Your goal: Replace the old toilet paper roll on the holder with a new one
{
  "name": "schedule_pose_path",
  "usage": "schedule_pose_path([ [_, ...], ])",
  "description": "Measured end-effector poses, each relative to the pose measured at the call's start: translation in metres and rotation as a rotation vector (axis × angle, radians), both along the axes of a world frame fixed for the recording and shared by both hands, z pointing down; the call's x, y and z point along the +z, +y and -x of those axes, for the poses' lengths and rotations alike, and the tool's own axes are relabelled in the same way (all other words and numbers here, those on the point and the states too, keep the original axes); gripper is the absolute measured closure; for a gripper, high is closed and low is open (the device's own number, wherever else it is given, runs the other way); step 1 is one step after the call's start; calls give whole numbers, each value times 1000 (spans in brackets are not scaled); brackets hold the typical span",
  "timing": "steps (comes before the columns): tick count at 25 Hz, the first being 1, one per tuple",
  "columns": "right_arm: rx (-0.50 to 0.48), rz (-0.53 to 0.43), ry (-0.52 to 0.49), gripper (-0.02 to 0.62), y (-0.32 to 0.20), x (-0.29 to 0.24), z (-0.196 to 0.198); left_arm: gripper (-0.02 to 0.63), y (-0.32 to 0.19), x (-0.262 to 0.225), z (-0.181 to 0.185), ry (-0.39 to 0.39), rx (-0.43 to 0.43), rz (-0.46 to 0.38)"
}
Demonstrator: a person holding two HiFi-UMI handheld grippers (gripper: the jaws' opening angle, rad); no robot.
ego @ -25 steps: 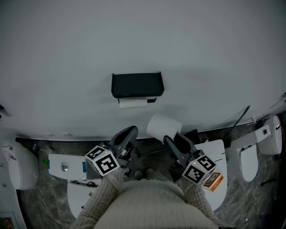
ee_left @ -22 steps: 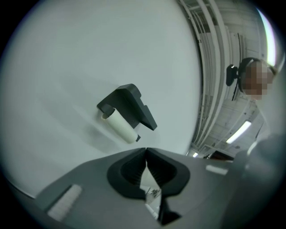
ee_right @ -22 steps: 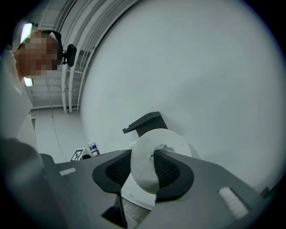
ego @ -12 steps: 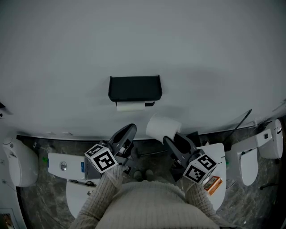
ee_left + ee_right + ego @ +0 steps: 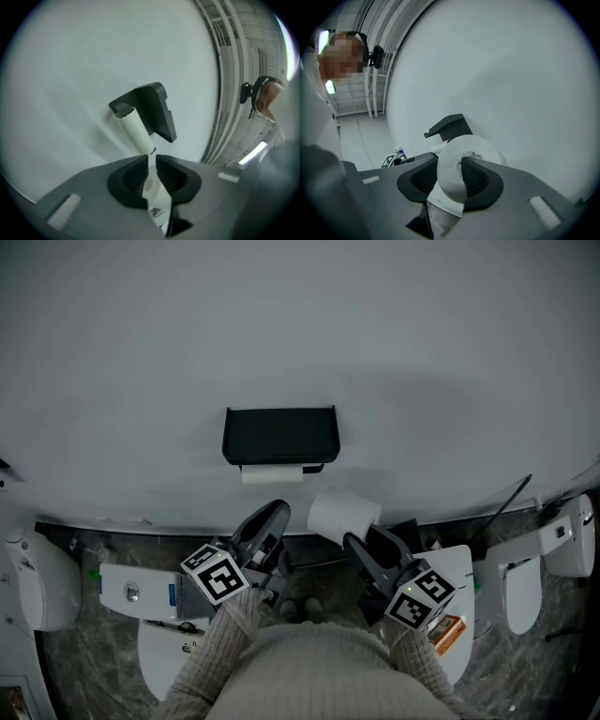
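Note:
A black holder (image 5: pixel 279 435) is fixed to the white wall, with the old, nearly bare roll (image 5: pixel 272 473) hanging under it. In the left gripper view the holder (image 5: pixel 152 110) and the thin old roll (image 5: pixel 135 130) stand just beyond the jaws. My left gripper (image 5: pixel 270 515) (image 5: pixel 152 161) points at the old roll from just below. Its jaws have just been opening to a narrow gap and hold nothing. My right gripper (image 5: pixel 359 538) (image 5: pixel 455 180) is shut on the full new roll (image 5: pixel 344 512) (image 5: pixel 459 164), to the right of and below the holder.
White toilet fixtures stand on the dark stone floor: a bowl (image 5: pixel 33 582) at far left, a tank (image 5: pixel 141 589) under my left arm, and another toilet (image 5: pixel 520 568) at right. An orange box (image 5: pixel 448 627) lies by my right gripper.
The holder and old roll have come lower in the head view, nearer the left gripper's tips. The right gripper still grips the new roll in about the same place.

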State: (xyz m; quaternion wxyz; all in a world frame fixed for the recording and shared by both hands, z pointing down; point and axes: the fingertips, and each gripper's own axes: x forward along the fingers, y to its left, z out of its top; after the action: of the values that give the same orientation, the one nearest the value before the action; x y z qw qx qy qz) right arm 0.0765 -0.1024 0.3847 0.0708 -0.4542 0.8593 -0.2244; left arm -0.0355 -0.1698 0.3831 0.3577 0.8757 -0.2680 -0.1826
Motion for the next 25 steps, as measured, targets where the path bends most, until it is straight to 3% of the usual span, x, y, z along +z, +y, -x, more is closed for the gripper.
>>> schedule_pose_path([
  [14,-31,17,17,449,-12,9,0,414,-32,0,1,84,-81,46],
  [21,-33,37,19,449,-15,14,0,382,-46,-11,7,211,-120,52],
  [25,-30,47,17,449,-19,16,0,377,-53,-6,8,282,-127,117],
])
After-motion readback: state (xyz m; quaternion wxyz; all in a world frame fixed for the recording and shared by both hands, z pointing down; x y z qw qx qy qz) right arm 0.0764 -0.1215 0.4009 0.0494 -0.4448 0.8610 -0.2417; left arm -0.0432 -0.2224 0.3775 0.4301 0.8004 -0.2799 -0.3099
